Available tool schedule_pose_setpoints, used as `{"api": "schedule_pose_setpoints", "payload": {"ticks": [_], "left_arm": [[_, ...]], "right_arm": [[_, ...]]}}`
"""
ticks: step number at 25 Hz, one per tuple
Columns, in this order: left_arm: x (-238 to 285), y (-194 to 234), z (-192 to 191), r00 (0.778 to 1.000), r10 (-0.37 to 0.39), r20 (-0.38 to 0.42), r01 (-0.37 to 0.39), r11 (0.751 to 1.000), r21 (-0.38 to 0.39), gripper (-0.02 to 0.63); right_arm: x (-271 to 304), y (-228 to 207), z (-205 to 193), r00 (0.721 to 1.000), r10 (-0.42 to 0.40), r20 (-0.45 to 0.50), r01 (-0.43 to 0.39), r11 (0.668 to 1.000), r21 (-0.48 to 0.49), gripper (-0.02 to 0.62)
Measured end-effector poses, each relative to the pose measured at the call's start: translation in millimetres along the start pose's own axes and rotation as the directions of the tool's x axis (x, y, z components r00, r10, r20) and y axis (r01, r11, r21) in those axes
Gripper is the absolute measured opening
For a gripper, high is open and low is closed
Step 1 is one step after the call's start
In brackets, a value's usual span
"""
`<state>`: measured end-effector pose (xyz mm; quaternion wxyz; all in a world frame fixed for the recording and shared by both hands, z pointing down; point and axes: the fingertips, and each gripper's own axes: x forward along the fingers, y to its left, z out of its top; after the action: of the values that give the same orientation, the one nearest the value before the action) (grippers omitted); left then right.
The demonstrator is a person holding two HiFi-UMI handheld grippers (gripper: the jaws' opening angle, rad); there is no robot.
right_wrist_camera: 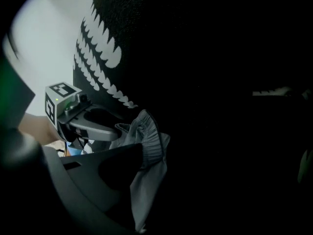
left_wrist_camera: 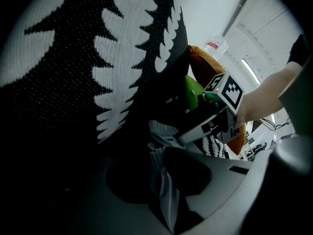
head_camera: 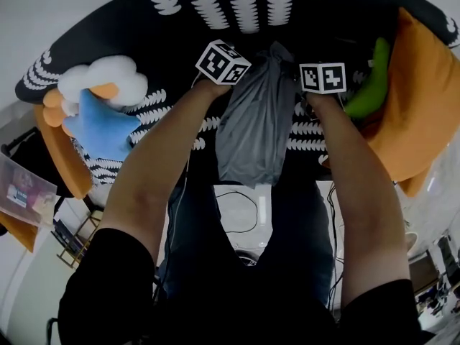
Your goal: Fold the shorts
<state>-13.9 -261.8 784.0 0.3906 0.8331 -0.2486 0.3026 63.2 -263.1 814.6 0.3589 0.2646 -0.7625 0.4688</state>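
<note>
Both left hand-held gripper (left_wrist_camera: 154,165) and right hand-held gripper (right_wrist_camera: 151,155) pinch the shorts (head_camera: 255,128) between jaws.

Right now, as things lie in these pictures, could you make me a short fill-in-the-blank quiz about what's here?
1. The shorts are ___ in colour.
2. They lie on a black blanket patterned in ___.
3. The cushion at the head view's right edge is ___.
4. At that view's left, the soft toy under the white fluff is ___.

Missing words: gray; white; orange; blue.
</note>
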Motion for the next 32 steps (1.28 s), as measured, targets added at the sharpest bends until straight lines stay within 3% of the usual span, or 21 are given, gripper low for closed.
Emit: {"api": "schedule_pose_setpoints", "payload": {"ticks": [3, 12, 18, 24, 32], "left_arm": [[-4, -1, -2, 1.000, -0.017, 0.008, 0.017, 1.000, 0.006, 0.097], [-40, -48, 12, 0.998, -0.066, 0.017, 0.064, 0.993, 0.096, 0.087], [-73, -91, 1, 0.995, -0.102, 0.008, 0.099, 0.981, 0.165, 0.087], [-97, -126, -32, 0.991, -0.131, -0.020, 0.133, 0.969, 0.210, 0.087], [-104, -185, -106, 0.979, -0.190, -0.080, 0.204, 0.946, 0.252, 0.087]], "right_arm": [[0, 2, 1, 1.000, 0.018, 0.014, -0.018, 1.000, -0.015, 0.146], [-48, 35, -3, 0.996, 0.054, 0.078, -0.047, 0.996, -0.079, 0.140], [-83, 71, -28, 0.995, 0.058, 0.086, -0.045, 0.988, -0.149, 0.140], [-94, 107, -67, 0.994, 0.064, 0.083, -0.050, 0.986, -0.161, 0.140], [-104, 136, -157, 0.996, 0.075, 0.054, -0.066, 0.985, -0.160, 0.141]]}}
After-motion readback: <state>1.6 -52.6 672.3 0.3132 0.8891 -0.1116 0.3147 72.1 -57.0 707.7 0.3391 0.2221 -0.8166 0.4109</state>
